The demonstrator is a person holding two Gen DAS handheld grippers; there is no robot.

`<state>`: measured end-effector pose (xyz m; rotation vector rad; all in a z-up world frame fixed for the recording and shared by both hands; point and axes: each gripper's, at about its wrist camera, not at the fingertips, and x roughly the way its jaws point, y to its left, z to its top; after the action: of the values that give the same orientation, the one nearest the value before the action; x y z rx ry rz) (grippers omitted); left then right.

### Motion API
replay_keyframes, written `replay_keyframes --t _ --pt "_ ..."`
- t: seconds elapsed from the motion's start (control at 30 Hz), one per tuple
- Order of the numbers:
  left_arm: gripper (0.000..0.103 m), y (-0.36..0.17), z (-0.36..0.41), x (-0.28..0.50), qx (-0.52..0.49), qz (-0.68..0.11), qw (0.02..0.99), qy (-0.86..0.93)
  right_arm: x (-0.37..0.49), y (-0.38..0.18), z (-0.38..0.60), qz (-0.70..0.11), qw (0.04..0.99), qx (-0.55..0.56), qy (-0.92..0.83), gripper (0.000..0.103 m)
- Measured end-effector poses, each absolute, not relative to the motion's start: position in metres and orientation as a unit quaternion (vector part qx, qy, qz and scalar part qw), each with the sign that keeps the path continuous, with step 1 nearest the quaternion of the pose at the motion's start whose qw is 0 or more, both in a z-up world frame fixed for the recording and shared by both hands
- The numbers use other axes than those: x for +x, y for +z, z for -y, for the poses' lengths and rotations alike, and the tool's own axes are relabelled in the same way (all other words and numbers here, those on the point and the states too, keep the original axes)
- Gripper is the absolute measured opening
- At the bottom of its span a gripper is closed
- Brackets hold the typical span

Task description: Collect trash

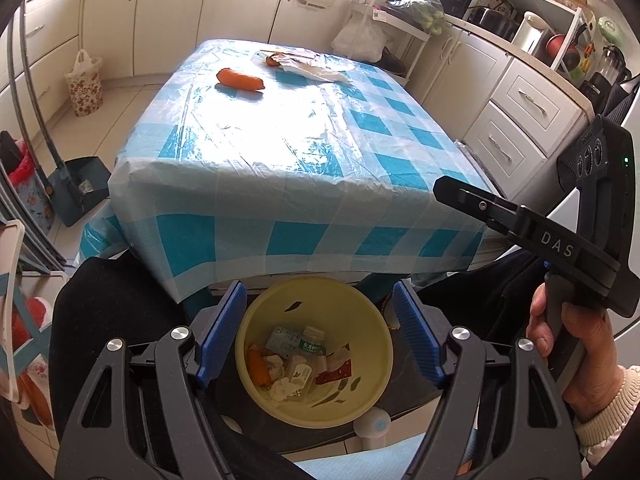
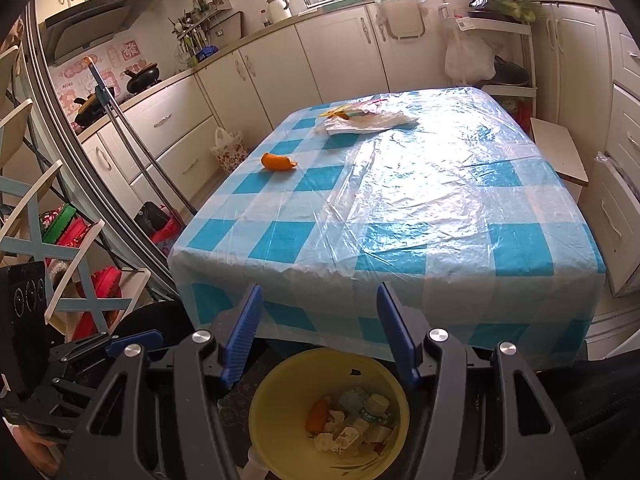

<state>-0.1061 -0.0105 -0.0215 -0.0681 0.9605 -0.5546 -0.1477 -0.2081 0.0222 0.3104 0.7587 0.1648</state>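
Observation:
A yellow bin point(image 1: 372, 312) point(image 2: 280, 380) stands below the near edge of the table point(image 1: 280, 152) point(image 2: 400, 200). Inside it lie a small bottle, wrappers, crumpled paper and orange peel. My left gripper point(image 1: 318, 334) hangs open over the bin, nothing between its blue pads. My right gripper point(image 2: 318, 336) is open above the bin too, with empty jaws. One orange peel point(image 1: 240, 79) point(image 2: 279, 161) lies on the checked cloth at the far left. A crumpled plastic bag point(image 1: 316, 66) point(image 2: 372, 120) with scraps lies at the far end.
Kitchen cabinets point(image 2: 192, 128) line the walls around the table. A dustpan point(image 1: 78, 190) and broom stand on the floor to the left. A person's hand point(image 1: 568, 344) grips the right tool. A floral bag point(image 1: 84, 84) sits on the floor.

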Motion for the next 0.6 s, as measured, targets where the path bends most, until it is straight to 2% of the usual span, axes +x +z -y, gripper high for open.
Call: replay_keyframes --t 0.6 --pt "0.072 -0.019 0.0076 -0.105 -0.041 -0.455 0.85 -0.263 -0.1484 0.0222 0.2083 -0.366 0.915 0.151 0.079 0.058"
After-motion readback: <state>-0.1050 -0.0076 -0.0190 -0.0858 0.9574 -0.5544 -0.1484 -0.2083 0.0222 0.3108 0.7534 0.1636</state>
